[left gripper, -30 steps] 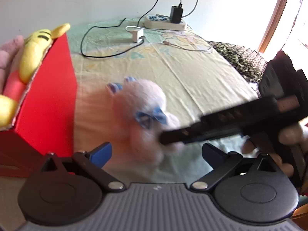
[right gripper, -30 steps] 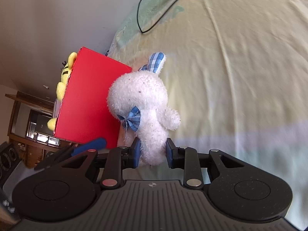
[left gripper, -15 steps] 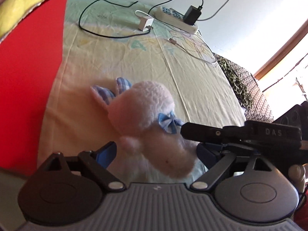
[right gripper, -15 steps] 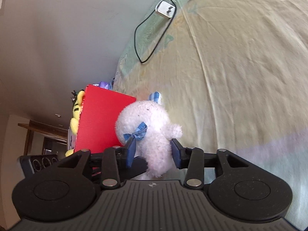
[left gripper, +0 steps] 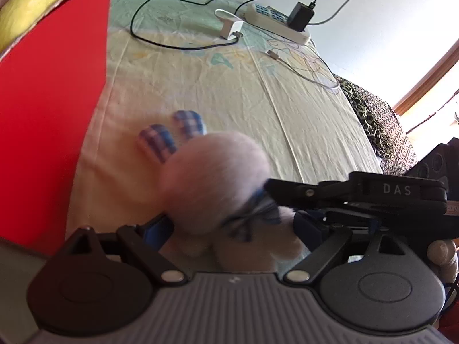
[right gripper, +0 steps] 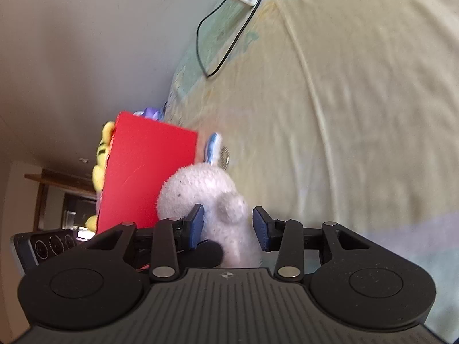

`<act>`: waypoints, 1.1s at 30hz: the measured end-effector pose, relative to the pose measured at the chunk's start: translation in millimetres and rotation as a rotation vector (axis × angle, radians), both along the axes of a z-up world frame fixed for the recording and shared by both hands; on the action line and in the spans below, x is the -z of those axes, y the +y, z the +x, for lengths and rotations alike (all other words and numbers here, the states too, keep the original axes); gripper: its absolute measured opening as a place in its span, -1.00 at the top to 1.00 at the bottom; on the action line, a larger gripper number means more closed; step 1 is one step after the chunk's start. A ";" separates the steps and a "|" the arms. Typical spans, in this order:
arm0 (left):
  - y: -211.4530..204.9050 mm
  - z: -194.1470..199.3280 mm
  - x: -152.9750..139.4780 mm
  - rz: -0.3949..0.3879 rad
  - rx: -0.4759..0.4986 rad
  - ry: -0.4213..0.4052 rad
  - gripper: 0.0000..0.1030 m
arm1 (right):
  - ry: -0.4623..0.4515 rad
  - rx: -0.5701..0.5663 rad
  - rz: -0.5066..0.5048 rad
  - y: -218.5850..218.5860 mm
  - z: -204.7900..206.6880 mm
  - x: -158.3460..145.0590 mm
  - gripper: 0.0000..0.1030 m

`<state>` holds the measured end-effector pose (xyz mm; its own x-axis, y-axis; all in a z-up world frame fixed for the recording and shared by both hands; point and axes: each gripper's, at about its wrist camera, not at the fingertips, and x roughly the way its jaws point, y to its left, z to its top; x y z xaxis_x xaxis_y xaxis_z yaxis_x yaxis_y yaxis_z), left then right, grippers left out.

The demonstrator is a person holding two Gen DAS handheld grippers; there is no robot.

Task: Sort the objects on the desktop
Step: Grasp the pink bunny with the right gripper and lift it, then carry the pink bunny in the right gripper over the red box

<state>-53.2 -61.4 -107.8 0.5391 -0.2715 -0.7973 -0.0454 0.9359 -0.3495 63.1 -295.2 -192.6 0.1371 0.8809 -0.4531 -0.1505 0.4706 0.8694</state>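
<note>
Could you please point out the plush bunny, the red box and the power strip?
bunny (right gripper: 200,189), right wrist view, head.
red box (right gripper: 146,172), right wrist view, side wall.
power strip (left gripper: 272,21), left wrist view, top face.

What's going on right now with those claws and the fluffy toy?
Right claw open around white plush bunny. Left claw open, bunny between its fingers. Red box close beside.

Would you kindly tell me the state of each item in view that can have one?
Left tongs: open, astride the bunny plush.
Right tongs: either side of the bunny plush; grip unclear.
Bunny plush: between both tongs, blurred.
Red box: holds a yellow plush that sticks out.
Black adapter: plugged into the power strip.
</note>
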 end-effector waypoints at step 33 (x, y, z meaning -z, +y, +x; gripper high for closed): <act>21.5 -86.9 -103.0 0.231 0.386 -0.403 -0.82 | -0.290 0.224 0.060 54.9 -118.2 -103.3 0.35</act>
<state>-140.2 -39.9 -4.8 0.7082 -0.3513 -0.6124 0.4059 0.9123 -0.0539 -55.1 -240.2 -89.3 0.4446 0.8381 -0.3161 -0.2933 0.4696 0.8327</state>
